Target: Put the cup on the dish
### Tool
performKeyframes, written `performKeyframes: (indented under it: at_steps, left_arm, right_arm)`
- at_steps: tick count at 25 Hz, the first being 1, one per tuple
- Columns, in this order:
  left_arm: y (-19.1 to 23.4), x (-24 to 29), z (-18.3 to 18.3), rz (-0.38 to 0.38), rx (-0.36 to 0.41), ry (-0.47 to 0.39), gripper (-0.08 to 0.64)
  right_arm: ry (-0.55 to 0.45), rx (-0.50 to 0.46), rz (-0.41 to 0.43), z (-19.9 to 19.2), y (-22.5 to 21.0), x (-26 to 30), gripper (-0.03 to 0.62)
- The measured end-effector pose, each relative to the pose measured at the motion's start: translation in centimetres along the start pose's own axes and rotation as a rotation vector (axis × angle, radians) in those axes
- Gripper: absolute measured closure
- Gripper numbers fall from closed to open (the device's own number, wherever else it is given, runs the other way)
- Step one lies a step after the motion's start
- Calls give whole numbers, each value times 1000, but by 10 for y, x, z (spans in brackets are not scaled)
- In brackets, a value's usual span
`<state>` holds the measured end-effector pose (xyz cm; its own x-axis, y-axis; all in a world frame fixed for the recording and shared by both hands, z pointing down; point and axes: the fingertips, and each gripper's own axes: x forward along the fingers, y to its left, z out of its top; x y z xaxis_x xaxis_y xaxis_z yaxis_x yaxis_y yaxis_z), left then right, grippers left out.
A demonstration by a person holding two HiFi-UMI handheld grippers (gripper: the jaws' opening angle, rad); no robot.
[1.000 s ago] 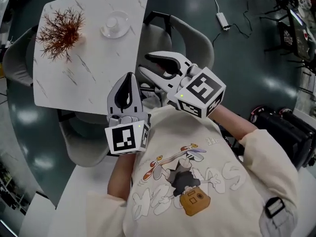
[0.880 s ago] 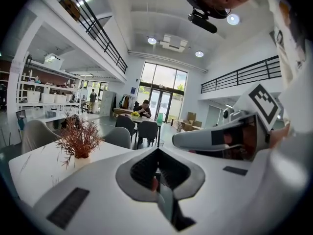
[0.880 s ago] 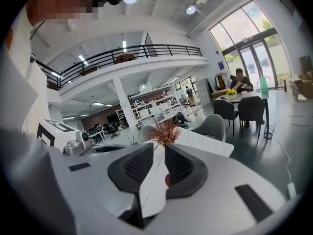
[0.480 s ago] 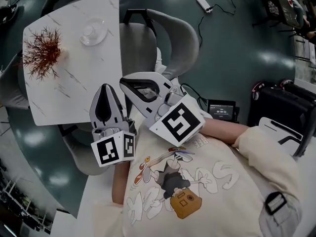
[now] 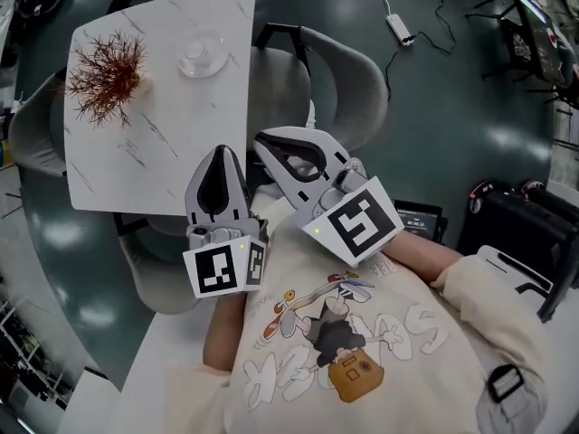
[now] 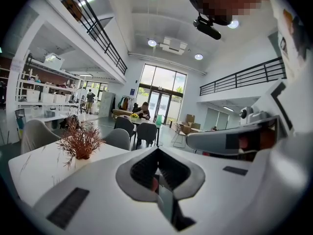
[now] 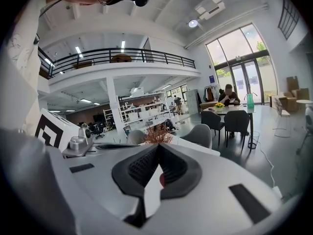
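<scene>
head view, looking steeply down: a white table fills the upper left. near its far edge a pale cup appears to stand already on its dish, with a reddish dried plant at its 9 o'clock. both grippers are held by the table's near right corner, well apart from the cup. the left gripper has its jaws closed together on nothing, and so does the right gripper. the cup lies at about 12 o'clock from the left gripper and 11 o'clock from the right, so the left looks slightly nearer and better lined up.
</scene>
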<state>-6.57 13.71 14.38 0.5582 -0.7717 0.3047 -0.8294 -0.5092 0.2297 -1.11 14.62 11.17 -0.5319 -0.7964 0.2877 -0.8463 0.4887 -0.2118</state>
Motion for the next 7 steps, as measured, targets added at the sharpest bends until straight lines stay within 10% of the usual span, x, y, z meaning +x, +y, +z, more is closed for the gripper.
performKeyframes:
  at_steps: [7]
  left_arm:
    - [4,-5,9,0,-7,-25,555]
  right_arm:
    - [-7,-3,-14,7,3,-3,588]
